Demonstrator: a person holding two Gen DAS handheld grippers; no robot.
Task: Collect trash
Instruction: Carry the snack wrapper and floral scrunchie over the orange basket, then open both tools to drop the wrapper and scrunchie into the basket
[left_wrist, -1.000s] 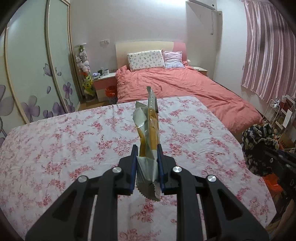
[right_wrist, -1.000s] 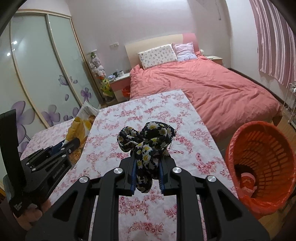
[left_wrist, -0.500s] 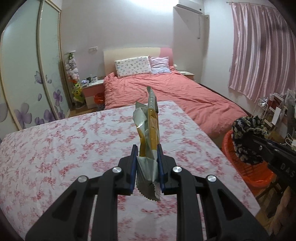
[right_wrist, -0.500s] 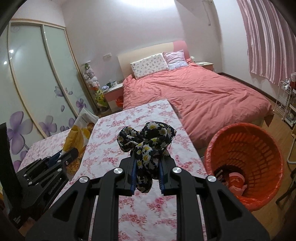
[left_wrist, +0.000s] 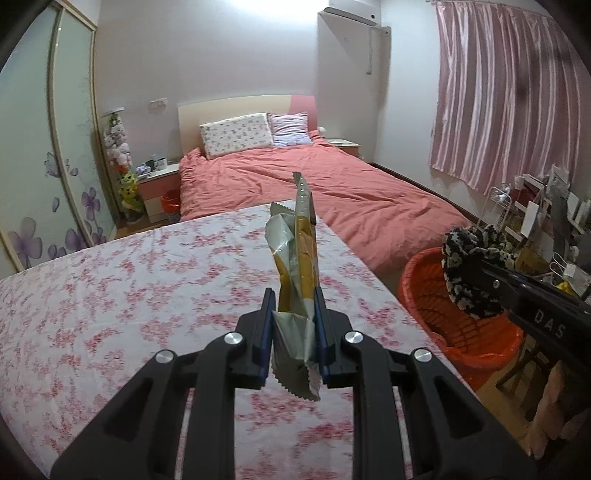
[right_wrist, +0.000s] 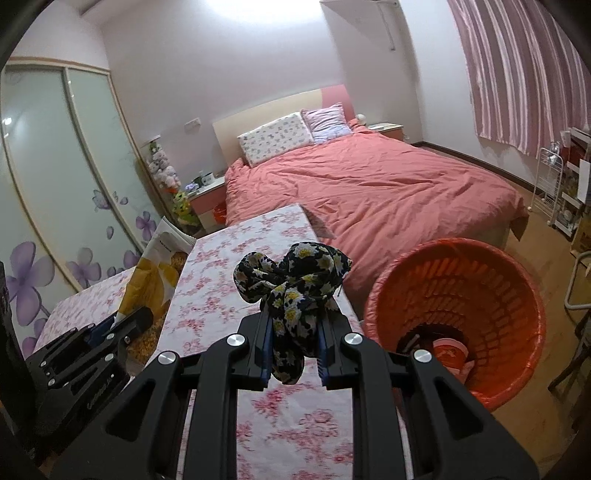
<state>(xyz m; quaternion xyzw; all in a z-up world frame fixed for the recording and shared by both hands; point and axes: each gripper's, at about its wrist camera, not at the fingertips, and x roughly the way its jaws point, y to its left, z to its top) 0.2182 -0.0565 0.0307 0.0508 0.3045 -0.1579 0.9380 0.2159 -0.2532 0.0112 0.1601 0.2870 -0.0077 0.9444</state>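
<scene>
Left claw (left_wrist: 293, 332) pinching a crumpled yellow-and-silver foil wrapper (left_wrist: 297, 254), right claw (right_wrist: 293, 341) pinching a black daisy-print cloth (right_wrist: 295, 282); both now nearer the orange plastic basket (right_wrist: 517, 280), ready for dropping.

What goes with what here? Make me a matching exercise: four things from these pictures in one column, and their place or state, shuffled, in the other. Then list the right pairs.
Things
1. snack wrapper
2. flowered cloth
3. orange basket
4. white patterned pillow

Place or state
A. on the floor beside the table, a few items at its bottom
B. pinched in the left hand-held gripper
C. at the head of the red bed
D. pinched in the right hand-held gripper

Pairs: 1-B, 2-D, 3-A, 4-C
</scene>
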